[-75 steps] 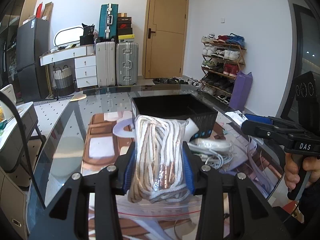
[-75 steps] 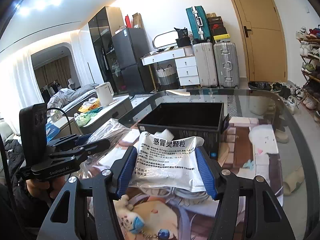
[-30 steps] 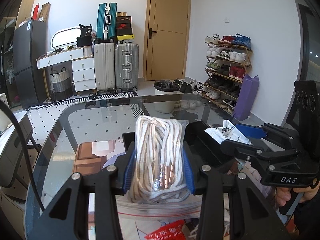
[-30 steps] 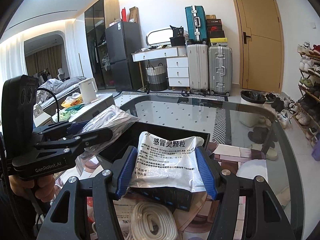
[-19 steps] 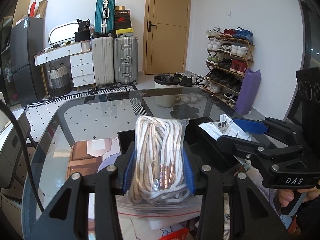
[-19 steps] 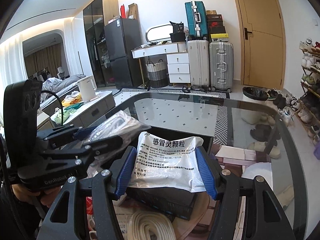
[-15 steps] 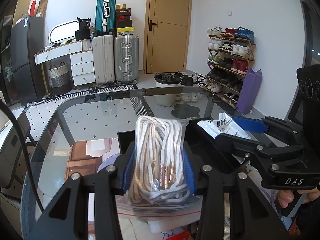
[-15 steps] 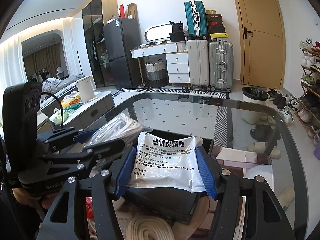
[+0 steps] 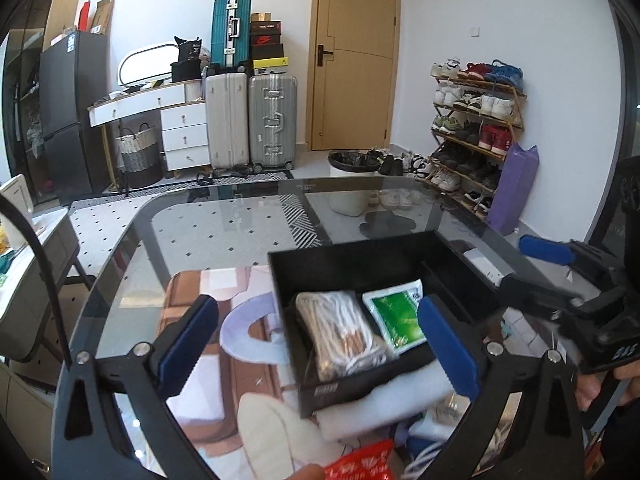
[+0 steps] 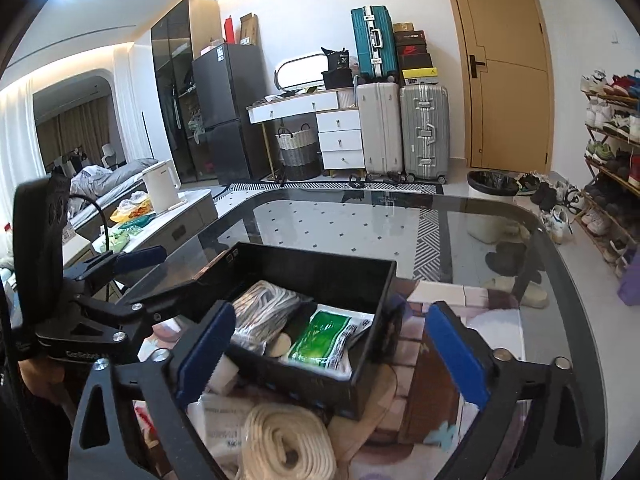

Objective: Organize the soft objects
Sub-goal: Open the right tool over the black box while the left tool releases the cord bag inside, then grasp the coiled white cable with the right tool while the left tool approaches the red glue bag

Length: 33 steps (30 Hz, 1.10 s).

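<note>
A black bin (image 9: 352, 256) stands on the glass table. Inside it lie a clear bag of white rope (image 9: 340, 332) and a green medicine sachet (image 9: 394, 316), side by side. My left gripper (image 9: 318, 346) hovers over the bin's near end. Its jaws are opening wide and nothing is held between them. In the right wrist view the same bin (image 10: 312, 264) holds the rope bag (image 10: 264, 312) and the sachet (image 10: 324, 336). My right gripper (image 10: 330, 356) is above the bin's near wall, its jaws opening too, with nothing gripped. The left gripper (image 10: 160, 276) shows at the left there.
A coil of white rope (image 10: 288, 444) lies in front of the bin. A red packet (image 9: 360, 460) and a pale insole (image 9: 276, 432) lie near the front edge. A patterned mat (image 9: 200, 292) covers part of the glass. Suitcases and a shoe rack stand beyond the table.
Both grippers have let go and spread wide. The rope bag and the sachet have dropped from the jaws into the black bin.
</note>
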{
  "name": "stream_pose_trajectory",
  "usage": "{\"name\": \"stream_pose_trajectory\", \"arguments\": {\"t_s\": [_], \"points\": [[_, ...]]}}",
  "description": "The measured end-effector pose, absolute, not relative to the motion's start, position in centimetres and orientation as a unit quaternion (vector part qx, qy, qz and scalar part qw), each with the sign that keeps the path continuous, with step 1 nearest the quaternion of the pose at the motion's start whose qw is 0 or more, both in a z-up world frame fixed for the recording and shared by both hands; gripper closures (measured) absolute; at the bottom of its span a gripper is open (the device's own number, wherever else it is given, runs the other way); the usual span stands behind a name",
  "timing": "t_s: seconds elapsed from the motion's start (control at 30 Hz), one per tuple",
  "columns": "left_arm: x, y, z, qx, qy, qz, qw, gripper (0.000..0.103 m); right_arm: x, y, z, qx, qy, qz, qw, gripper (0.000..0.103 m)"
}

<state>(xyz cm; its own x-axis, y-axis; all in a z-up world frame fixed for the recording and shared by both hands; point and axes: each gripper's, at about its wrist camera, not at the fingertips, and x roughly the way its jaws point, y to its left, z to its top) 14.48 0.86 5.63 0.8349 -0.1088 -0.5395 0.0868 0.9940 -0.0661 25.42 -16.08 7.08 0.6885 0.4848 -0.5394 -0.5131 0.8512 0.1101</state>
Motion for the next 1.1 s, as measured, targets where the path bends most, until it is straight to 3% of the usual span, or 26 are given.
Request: {"name": "stream_pose_trajectory", "arguments": {"t_s": [0.67,1.1], "points": [[7.9,1.4,4.6,-0.03,0.259,-0.068,0.963,0.0,17.4,-17.5,6.0,-0.019,0.296,0.291,0.91,0.001],[6.4,2.4,3.2,-0.044,0.29,-0.062,0.954,0.0,14.7,-18.5,5.2,-0.023,0.302,0.286,0.909,0.001]]}}
